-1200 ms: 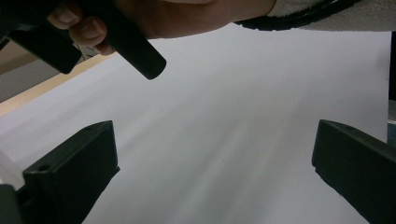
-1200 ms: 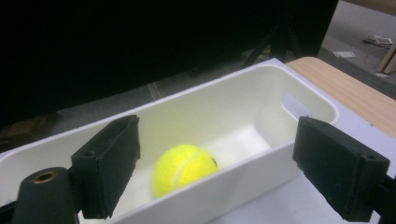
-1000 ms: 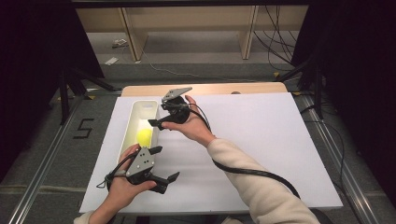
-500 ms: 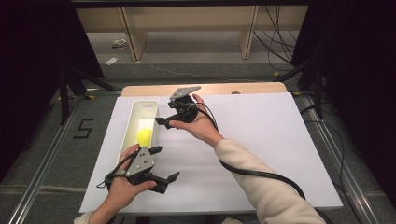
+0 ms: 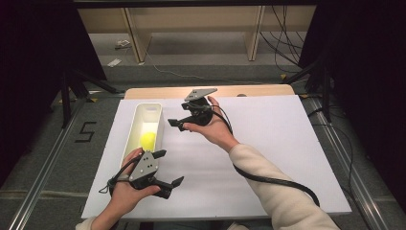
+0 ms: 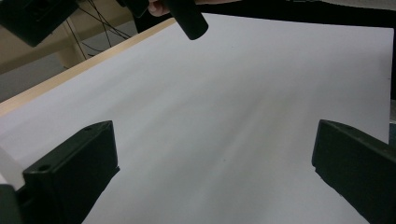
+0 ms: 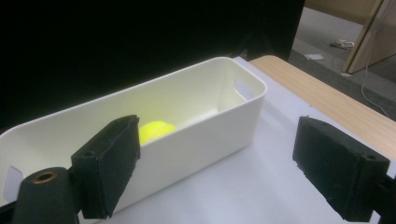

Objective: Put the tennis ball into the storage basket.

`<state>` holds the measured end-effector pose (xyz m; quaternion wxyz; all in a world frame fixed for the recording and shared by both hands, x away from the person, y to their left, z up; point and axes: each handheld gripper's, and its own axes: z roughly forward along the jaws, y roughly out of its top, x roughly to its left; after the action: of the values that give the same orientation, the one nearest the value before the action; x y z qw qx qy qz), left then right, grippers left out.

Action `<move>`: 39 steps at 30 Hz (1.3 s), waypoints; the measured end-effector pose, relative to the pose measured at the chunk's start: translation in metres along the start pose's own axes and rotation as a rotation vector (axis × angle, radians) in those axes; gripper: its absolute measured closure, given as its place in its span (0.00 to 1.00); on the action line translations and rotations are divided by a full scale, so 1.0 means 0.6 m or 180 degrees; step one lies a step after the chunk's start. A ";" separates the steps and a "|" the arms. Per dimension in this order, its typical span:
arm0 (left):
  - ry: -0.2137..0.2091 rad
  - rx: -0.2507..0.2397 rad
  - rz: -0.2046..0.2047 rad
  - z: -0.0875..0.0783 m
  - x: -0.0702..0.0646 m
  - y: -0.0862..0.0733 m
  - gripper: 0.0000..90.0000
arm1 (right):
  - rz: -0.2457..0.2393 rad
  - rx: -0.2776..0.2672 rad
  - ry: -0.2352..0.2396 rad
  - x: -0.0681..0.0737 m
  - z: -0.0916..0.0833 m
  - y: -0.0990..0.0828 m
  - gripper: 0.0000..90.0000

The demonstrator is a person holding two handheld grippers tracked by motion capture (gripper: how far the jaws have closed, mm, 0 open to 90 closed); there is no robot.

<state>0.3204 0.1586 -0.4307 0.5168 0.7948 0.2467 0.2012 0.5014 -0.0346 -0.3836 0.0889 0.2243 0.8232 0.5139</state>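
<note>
On the white board's left half, item logged: yellow ball point(image 5: 148, 140) lay inside the white bin point(image 5: 136, 120), placing apparently done; your right gripper point(image 5: 176, 122) beside the bin and left gripper point(image 5: 168, 168) nearer you both stood spread, empty.

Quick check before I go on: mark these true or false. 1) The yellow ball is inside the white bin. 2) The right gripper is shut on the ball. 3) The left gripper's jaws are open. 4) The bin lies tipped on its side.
1) True: the yellow ball lies in the white bin.
2) False: the right gripper is open and empty beside the bin.
3) True: the left gripper is open above the white sheet.
4) False: it stands upright.
</note>
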 end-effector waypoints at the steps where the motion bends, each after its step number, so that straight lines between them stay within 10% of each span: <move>1: 0.0000 -0.0001 0.0000 0.000 0.000 0.000 0.00 | -0.0001 0.0005 -0.0004 -0.002 -0.003 -0.002 0.17; 39: 0.0033 0.0008 -0.0008 0.000 0.001 -0.001 0.00 | 0.0262 -0.0183 -0.0502 -0.063 -0.193 -0.100 0.17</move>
<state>0.3209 0.1593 -0.4311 0.5147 0.7940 0.2506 0.2044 0.4746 -0.1677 -0.3871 0.1386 0.2951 0.7886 0.5213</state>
